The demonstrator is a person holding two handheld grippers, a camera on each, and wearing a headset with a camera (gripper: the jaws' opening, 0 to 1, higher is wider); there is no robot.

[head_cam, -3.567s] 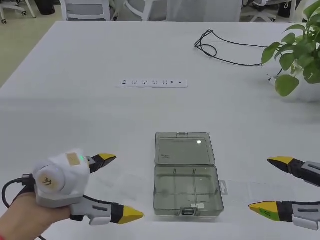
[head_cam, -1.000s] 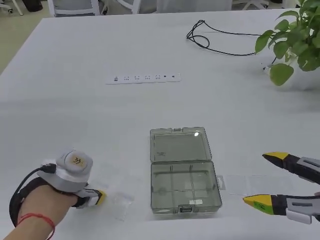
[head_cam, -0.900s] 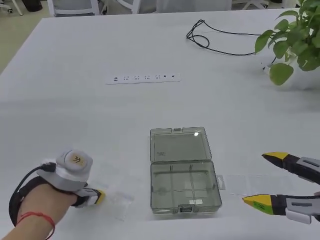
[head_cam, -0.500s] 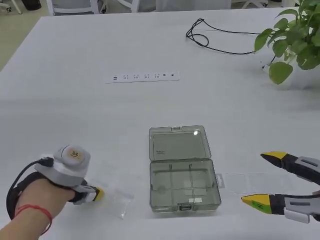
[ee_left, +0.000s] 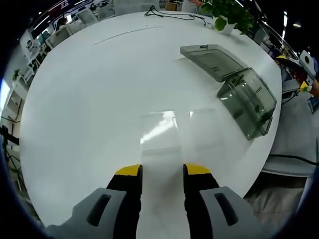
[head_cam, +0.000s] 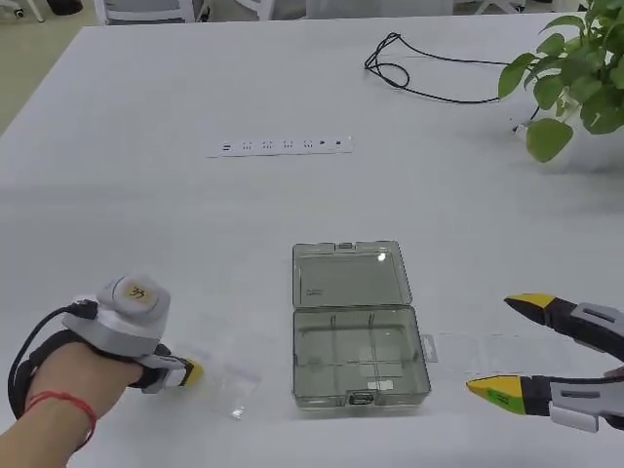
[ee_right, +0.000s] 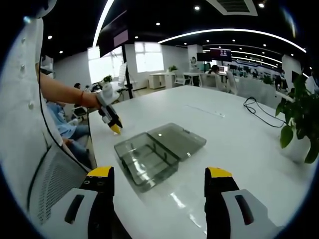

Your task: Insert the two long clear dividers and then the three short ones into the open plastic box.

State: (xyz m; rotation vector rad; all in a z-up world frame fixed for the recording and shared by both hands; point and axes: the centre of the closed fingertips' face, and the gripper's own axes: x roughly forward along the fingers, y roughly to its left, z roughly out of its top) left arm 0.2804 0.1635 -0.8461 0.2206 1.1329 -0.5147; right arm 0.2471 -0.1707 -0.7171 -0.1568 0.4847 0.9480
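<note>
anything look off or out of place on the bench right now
Nothing stands out. The open plastic box sits flat, lid laid back; clear dividers lie flat on the table beside it. Nothing spilled or broken.

The head view looks forward and down from above the near edge of the table [head_cam: 195, 214], with the box [head_cam: 359, 331] at lower centre. The left gripper view sits low over the tabletop, box at upper right. The right gripper view faces across the table, box at centre. All three views share the box and the plant [head_cam: 575, 68].
</note>
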